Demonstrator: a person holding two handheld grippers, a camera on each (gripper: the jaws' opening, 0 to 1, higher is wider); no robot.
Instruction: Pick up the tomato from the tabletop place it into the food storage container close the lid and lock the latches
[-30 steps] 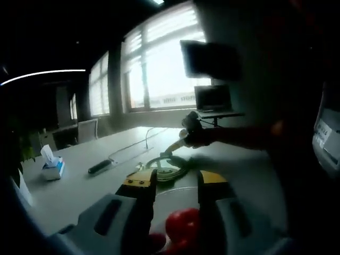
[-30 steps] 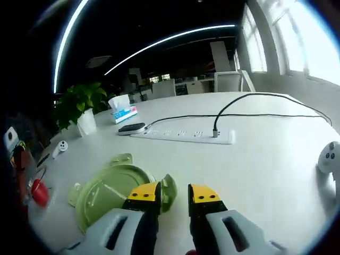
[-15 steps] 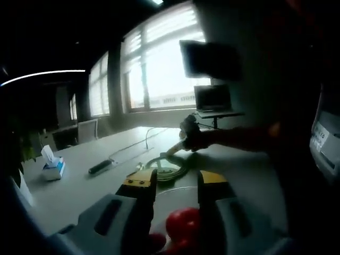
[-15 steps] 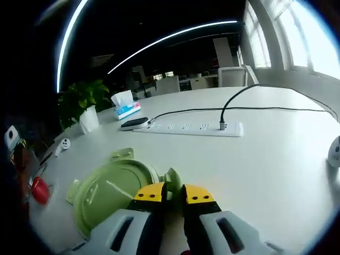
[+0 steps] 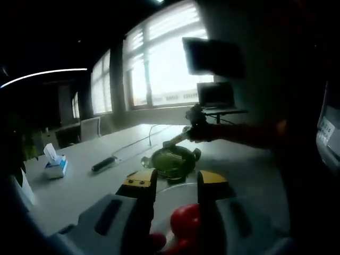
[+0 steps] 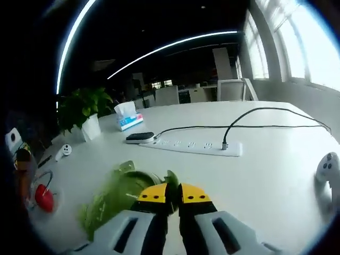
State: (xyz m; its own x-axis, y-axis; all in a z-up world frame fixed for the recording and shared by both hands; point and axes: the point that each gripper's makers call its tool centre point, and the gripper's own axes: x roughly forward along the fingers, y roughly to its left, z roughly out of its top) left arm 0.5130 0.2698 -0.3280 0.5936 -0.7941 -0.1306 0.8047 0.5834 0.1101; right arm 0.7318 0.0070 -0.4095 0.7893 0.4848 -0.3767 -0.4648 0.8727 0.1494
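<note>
A red tomato [image 5: 186, 220] lies in a clear container whose rim [image 5: 178, 186] curves between my left gripper's jaws. My left gripper [image 5: 175, 180] hangs over it with its jaws apart, and a gap shows beside the tomato. In the right gripper view the tomato [image 6: 43, 197] sits at the far left beside the left gripper [image 6: 21, 162]. My right gripper [image 6: 173, 194] is shut on a latch tab of the round green lid [image 6: 119, 194], which hangs tilted above the white table [image 6: 265, 180]. From the left gripper view, the lid [image 5: 172, 159] hangs raised beyond the container, held by the right gripper [image 5: 183, 139].
A white power strip [image 6: 196, 146] with a black cable, a dark remote [image 6: 139, 137], a tissue box [image 6: 127, 117] and a potted plant [image 6: 85, 109] stand further back. A white controller [image 6: 326, 167] lies at the right. A laptop [image 5: 215, 98] stands near the windows.
My right gripper has shut on the lid's tab and lifted the lid off the table into a tilt. The left gripper and the tomato have stayed put.
</note>
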